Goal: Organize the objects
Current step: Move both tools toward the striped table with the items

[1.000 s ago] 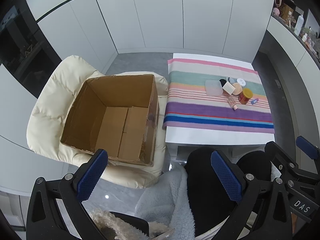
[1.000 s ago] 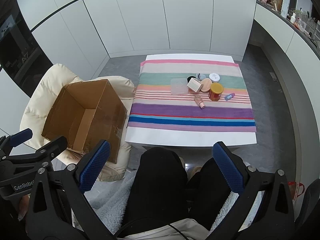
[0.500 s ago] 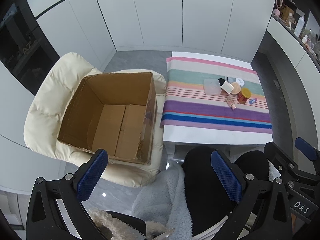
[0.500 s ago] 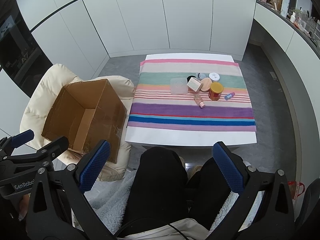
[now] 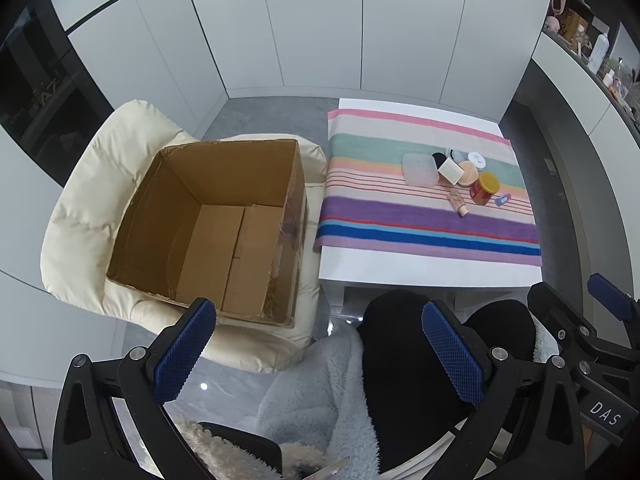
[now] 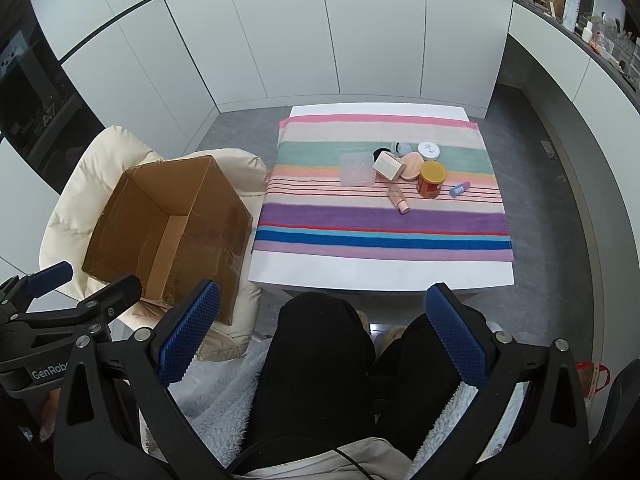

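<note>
Holding both grippers wide open and empty above your lap: left gripper (image 5: 318,354), right gripper (image 6: 322,334). Small cosmetics cluster on striped cloth (image 6: 384,220): yellow-lidded jar (image 6: 431,180), clear flat container (image 6: 357,169), pink bottle (image 6: 399,199) lying down. Cardboard box (image 5: 224,216) open-topped, on cream chair (image 5: 84,216).

The cloth (image 6: 384,224) on the white table (image 6: 380,272) was striped in pink, beige, teal, peach, thin red lines, purple, blue and lilac. On it stood a jar (image 6: 431,179) with a yellow lid and red label, a peach-pink bottle (image 6: 399,198), a small blue tube (image 6: 459,189) and a clear frosted container (image 6: 357,169). The cardboard box (image 5: 212,224) was plain brown, the chair (image 5: 84,216) under it cream, and both tongs were black with blue textured pads (image 5: 185,350).
</note>
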{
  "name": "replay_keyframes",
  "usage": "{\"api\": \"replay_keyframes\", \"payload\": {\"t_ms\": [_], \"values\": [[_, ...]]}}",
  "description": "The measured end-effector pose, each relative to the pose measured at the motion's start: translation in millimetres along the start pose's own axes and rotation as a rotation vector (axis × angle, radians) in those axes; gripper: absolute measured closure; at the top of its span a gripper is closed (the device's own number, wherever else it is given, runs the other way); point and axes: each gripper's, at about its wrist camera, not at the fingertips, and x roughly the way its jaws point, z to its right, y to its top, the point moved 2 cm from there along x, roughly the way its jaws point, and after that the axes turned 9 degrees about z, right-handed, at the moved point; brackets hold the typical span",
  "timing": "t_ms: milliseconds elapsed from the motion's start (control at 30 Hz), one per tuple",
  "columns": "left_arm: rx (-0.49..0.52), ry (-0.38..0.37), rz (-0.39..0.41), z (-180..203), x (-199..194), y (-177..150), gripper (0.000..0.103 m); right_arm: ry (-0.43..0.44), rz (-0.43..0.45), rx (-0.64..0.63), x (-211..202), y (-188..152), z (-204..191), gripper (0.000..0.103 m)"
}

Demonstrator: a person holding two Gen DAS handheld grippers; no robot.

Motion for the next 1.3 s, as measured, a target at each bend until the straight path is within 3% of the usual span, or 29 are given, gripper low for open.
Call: {"api": "replay_keyframes", "payload": {"t_ms": [167,567,1300], "values": [[0.059,0.036,0.017,17,3,0,0.0,-0.009,-0.002,0.011,5,2,13,0.0],[0.03,-0.113,-0.048,57,31,1,0.0,-0.051,-0.016,0.072,15,8,67,0.0],[0.111,-0.177,-0.049,150,73,9,0.0,-0.15,-0.02,0.148,26,12,167,0.0]]}}
